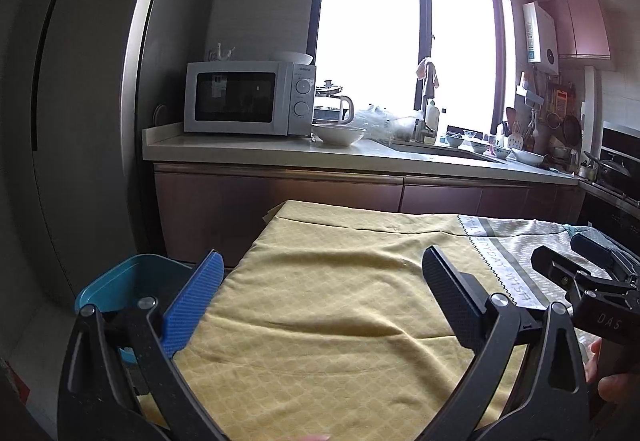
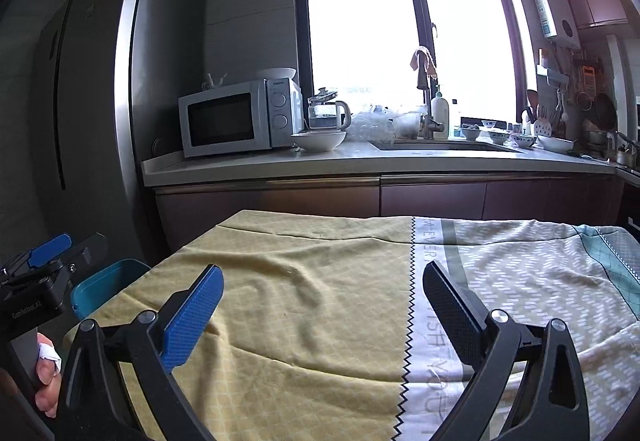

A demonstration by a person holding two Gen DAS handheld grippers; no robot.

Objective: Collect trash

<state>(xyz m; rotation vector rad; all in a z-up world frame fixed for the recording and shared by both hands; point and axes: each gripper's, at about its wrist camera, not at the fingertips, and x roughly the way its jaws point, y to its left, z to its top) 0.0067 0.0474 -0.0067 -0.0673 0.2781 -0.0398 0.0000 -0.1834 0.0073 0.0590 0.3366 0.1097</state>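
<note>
Left gripper (image 1: 322, 281): jaws spread wide, nothing between them, above the yellow tablecloth (image 1: 320, 321). Right gripper (image 2: 322, 297): jaws fully apart, empty, above the seam where the yellow cloth meets a patterned white cloth (image 2: 520, 281). Blue bin (image 1: 120, 281): just left of the left gripper's blue finger, beside the table edge. No trash visible on the cloths.

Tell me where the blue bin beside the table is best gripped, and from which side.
Probably the blue bin is best taken by its upper rim, coming from above with one finger inside and one outside. It stands upright and open-topped below the cloth-covered table's left edge, so the thin rim is its most exposed part. The left gripper is nearer and stands open.
</note>
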